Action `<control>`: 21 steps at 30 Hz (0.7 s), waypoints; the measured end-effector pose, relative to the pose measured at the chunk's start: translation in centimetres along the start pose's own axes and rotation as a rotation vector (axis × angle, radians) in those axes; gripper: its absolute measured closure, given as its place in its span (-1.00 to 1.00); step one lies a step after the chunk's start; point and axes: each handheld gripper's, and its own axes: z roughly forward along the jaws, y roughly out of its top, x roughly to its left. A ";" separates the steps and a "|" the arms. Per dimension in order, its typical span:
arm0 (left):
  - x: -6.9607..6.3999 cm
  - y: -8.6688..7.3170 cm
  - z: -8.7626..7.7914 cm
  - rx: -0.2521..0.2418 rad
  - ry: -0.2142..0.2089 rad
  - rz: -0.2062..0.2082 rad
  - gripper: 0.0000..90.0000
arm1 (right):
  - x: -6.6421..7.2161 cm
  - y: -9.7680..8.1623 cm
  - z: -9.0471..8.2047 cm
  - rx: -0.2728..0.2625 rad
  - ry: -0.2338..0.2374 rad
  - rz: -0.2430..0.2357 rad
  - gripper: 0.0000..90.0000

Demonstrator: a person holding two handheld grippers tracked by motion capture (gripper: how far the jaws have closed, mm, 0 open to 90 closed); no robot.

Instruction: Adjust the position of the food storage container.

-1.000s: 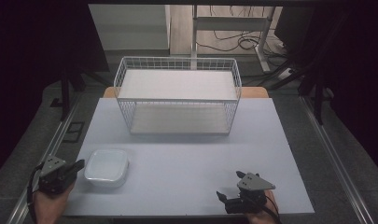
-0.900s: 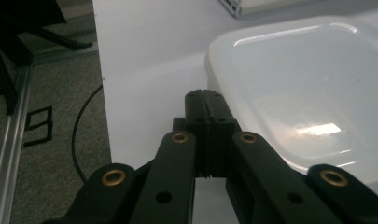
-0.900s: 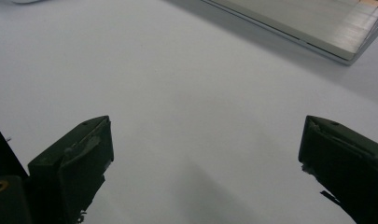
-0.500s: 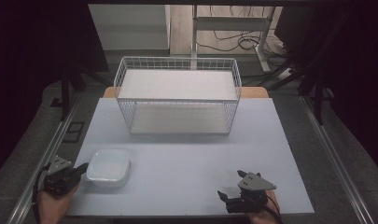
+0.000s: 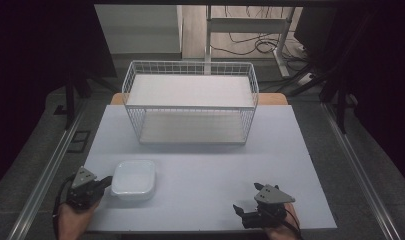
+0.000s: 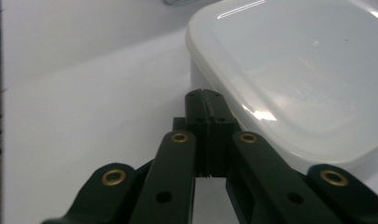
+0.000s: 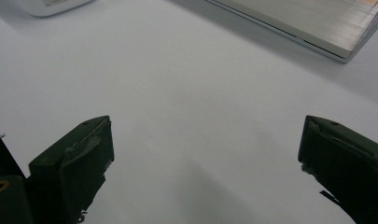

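Left tongs (image 5: 106,183) have advanced to the white container (image 5: 134,179), jaws pressed together, empty, tips at its wall. Right tongs (image 7: 205,163) gape wide above bare bench (image 5: 210,170); container's far side is cropped.

- A white, translucent plastic container (image 5: 134,178) with a square shape and rounded corners sits flat on the desk (image 5: 205,175), near its front left corner.
- A white wire basket (image 5: 190,102) stands upright at the far middle of the desk, well apart from the container.
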 end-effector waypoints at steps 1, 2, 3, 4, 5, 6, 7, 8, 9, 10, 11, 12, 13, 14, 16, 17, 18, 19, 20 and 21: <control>-0.3 0.1 0.2 -0.001 -0.010 0.000 1.00 | 0.0 0.0 0.0 0.001 -0.001 0.000 -0.93; -0.7 0.2 0.3 0.000 -0.019 0.002 1.00 | 0.0 0.0 0.0 0.002 -0.002 0.000 -0.93; -1.0 0.3 0.4 0.002 -0.025 0.006 1.00 | 0.0 0.0 0.0 0.003 -0.003 0.002 -0.93; -1.4 0.4 0.5 0.002 -0.029 0.011 1.00 | 0.0 0.0 0.0 0.005 -0.004 0.004 -0.93; -1.7 0.5 0.6 0.002 -0.034 0.015 1.00 | 0.0 0.0 0.0 0.006 -0.004 0.006 -0.92; -2.0 0.7 0.7 0.002 -0.041 0.015 1.00 | -0.1 0.0 0.0 0.006 -0.003 0.006 -0.92; -2.3 0.8 0.9 0.004 -0.049 0.021 1.00 | -0.1 0.0 0.0 0.006 -0.003 0.005 -0.92; -2.7 1.0 1.0 0.004 -0.055 0.029 1.00 | -0.1 0.0 0.0 0.006 -0.004 0.005 -0.92; -3.0 1.1 1.2 0.003 -0.060 0.035 1.00 | -0.1 0.0 0.0 0.006 -0.004 0.004 -0.92; -3.4 1.3 1.4 0.004 -0.066 0.041 1.00 | 0.0 0.0 0.0 0.007 -0.004 0.005 -0.92; -3.7 1.5 1.6 0.005 -0.072 0.048 1.00 | 0.0 0.0 0.0 0.008 -0.003 0.004 -0.92; -4.1 1.7 1.8 0.006 -0.077 0.056 1.00 | 0.0 0.0 0.0 0.007 -0.002 0.003 -0.92; -4.5 1.9 2.0 0.006 -0.083 0.066 1.00 | 0.0 0.0 0.0 0.008 -0.002 0.001 -0.92; -4.9 2.0 2.2 0.007 -0.088 0.076 1.00 | 0.0 0.0 0.1 0.009 -0.002 0.001 -0.92; -5.7 2.4 2.5 0.006 -0.104 0.090 1.00 | 0.0 0.0 0.1 0.010 -0.002 0.001 -0.92; -6.0 2.6 2.7 0.007 -0.109 0.096 1.00 | 0.0 0.0 0.1 0.010 -0.002 0.002 -0.92; -6.4 2.7 2.9 0.004 -0.114 0.099 1.00 | -0.1 0.0 0.1 0.011 -0.002 0.002 -0.92; -6.8 2.9 3.1 0.004 -0.120 0.107 1.00 | -0.1 0.0 0.1 0.012 -0.001 0.002 -0.92; -7.1 3.0 3.3 0.003 -0.125 0.111 1.00 | -0.1 -0.1 0.1 0.015 -0.001 0.003 -0.92; -7.4 3.2 3.5 0.001 -0.129 0.118 1.00 | -0.1 -0.1 0.1 0.018 -0.001 0.002 -0.92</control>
